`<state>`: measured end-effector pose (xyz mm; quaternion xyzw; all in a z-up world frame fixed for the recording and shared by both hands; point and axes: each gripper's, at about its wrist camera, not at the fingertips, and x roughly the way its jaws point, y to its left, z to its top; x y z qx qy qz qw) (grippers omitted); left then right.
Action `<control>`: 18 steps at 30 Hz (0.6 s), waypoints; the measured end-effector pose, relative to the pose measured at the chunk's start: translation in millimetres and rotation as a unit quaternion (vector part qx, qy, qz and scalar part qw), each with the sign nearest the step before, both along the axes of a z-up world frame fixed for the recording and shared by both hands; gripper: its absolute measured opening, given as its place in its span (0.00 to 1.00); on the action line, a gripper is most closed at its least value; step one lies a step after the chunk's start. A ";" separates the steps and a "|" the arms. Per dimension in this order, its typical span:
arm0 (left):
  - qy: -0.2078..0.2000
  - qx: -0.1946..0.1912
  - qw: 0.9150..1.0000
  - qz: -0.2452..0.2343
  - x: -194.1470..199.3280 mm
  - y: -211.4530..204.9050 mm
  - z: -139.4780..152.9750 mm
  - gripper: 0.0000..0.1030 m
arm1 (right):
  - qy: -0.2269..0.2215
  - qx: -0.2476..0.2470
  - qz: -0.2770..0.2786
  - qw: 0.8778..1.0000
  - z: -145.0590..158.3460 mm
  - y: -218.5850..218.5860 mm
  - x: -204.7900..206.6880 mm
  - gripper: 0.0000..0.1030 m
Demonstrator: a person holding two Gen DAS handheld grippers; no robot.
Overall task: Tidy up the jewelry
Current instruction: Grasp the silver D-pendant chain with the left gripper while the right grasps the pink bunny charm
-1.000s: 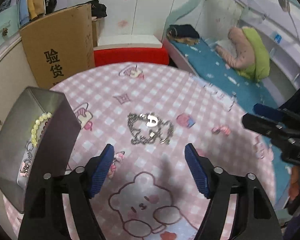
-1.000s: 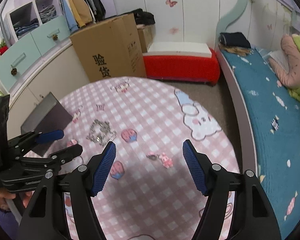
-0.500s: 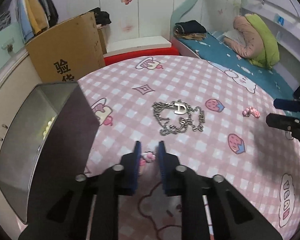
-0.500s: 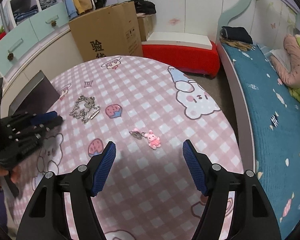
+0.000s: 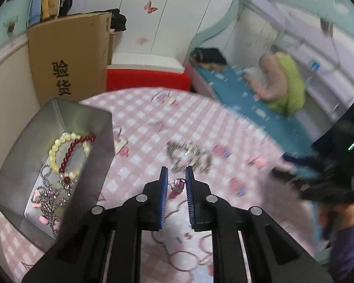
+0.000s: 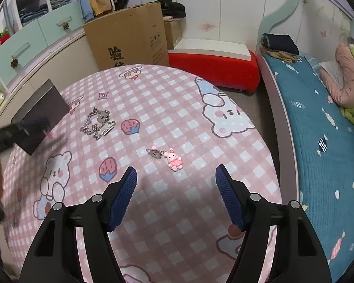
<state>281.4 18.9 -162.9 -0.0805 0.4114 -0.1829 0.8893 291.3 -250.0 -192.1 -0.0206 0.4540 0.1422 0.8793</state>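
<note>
My left gripper [image 5: 176, 176] is shut on a small pink charm [image 5: 176, 186] and holds it above the pink checked table, right of the grey metal box [image 5: 59, 118]. The box holds a cream bead bracelet [image 5: 56, 146], a red bead bracelet [image 5: 69, 153] and chains. A silver chain necklace [image 5: 188, 156] lies on the table ahead; it also shows in the right wrist view [image 6: 98, 123]. My right gripper [image 6: 175, 176] is open and empty, just short of a pink bunny keychain [image 6: 173, 161] lying on the table.
The round table [image 6: 177, 108] has a pink checked cloth. A cardboard box [image 6: 127, 37] and a red bench [image 6: 212, 63] stand behind it. A bed [image 6: 318, 129] with a teal cover runs along the right. The left gripper [image 6: 28, 127] shows blurred at the left.
My left gripper closed on the pink charm, lifted it and moved toward the metal box. My right gripper came nearer to the bunny keychain and stayed open.
</note>
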 end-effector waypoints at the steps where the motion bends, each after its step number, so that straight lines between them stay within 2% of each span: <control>1: -0.003 -0.016 1.000 0.001 0.2 6.1 9.4 0.13 | 0.000 0.000 0.004 1.000 -0.3 0.6 0.3 0.66; 6: -0.013 -0.035 0.999 -0.004 -4.4 11.9 29.2 0.13 | 0.000 -0.004 0.018 1.000 -4.7 7.9 3.6 0.66; 9: -0.017 -0.029 0.999 -0.004 -5.5 9.4 32.8 0.13 | -0.002 -0.004 0.023 1.000 -8.8 13.3 10.7 0.66; 14: -0.012 -0.018 1.000 -0.013 -7.0 3.6 31.2 0.13 | -0.002 -0.034 0.033 0.999 -20.5 25.2 24.2 0.65; 15: -0.010 -0.018 1.000 -0.015 -7.0 2.7 30.4 0.13 | -0.002 -0.033 0.036 0.999 -21.9 26.3 25.3 0.56; 17: -0.009 -0.018 1.000 -0.017 -8.5 3.6 29.4 0.13 | -0.007 -0.031 0.039 0.999 -22.7 26.9 26.5 0.49; 18: -0.009 -0.017 1.000 -0.017 -8.9 3.4 29.2 0.13 | -0.006 -0.029 0.037 0.999 -22.0 26.0 27.6 0.39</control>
